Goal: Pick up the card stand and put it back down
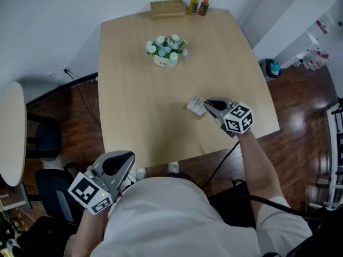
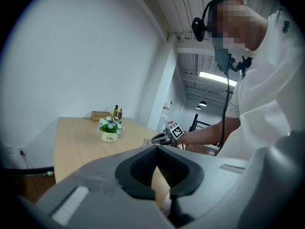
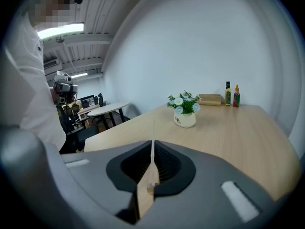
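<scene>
The card stand is a small wooden base with a thin upright card, at the right part of the light wooden table. My right gripper is shut on it from the right. In the right gripper view the card stand sits edge-on between the dark pads. My left gripper hangs off the table's near edge by the person's body, jaws together and nothing held. From the left gripper view its tips meet, and the right gripper shows far off beside the stand.
A white pot of flowers stands mid-table toward the back. A wooden box and two small bottles sit at the far edge. A round table and a dark chair are at the left.
</scene>
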`<state>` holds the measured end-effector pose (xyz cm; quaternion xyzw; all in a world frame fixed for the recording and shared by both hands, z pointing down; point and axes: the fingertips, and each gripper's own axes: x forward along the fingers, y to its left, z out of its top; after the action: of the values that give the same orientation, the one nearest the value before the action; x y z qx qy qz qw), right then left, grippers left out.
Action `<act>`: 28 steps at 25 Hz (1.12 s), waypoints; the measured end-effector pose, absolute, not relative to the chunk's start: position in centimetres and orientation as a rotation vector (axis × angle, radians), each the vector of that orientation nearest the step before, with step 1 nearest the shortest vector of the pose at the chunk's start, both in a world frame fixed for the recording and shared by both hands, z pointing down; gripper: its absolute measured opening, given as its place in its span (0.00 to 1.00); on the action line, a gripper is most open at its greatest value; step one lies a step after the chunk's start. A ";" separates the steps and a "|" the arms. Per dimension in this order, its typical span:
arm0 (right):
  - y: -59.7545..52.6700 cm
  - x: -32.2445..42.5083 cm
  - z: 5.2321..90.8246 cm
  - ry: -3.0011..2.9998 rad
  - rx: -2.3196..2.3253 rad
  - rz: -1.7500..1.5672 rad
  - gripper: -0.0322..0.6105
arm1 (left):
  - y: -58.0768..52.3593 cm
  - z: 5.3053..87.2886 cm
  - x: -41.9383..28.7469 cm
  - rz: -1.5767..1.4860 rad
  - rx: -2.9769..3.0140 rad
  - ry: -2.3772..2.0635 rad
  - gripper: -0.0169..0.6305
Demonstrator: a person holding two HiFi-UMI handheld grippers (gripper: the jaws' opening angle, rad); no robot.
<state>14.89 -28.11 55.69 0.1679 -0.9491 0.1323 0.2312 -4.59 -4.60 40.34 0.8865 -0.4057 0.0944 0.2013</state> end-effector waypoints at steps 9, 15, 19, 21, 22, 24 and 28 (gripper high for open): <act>-27.7 15.3 52.2 -2.617 0.519 0.314 0.08 | -4.2 40.2 -4.9 0.241 2.502 -1.093 0.03; -26.1 15.5 49.0 -2.626 0.551 0.270 0.08 | -3.6 39.8 -5.4 0.218 2.539 -1.050 0.03; -24.3 15.4 47.0 -2.632 0.586 0.249 0.08 | -2.8 39.8 -6.2 0.205 2.564 -1.028 0.03; -23.1 15.2 46.1 -2.632 0.602 0.240 0.08 | -2.4 39.8 -6.7 0.201 2.575 -1.021 0.03; -22.5 15.1 45.6 -2.633 0.608 0.236 0.08 | -2.1 39.7 -6.9 0.200 2.581 -1.016 0.03; -21.0 14.8 44.6 -2.638 0.615 0.229 0.08 | -1.6 39.7 -7.4 0.198 2.590 -1.002 0.03; -17.4 13.8 42.6 -2.648 0.630 0.212 0.08 | -0.5 39.8 -8.5 0.182 2.602 -0.964 0.03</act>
<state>13.77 -17.43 42.61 0.2261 -0.9494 0.0759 0.2044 -8.51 -0.54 39.75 0.9205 -0.3411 0.0645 0.1794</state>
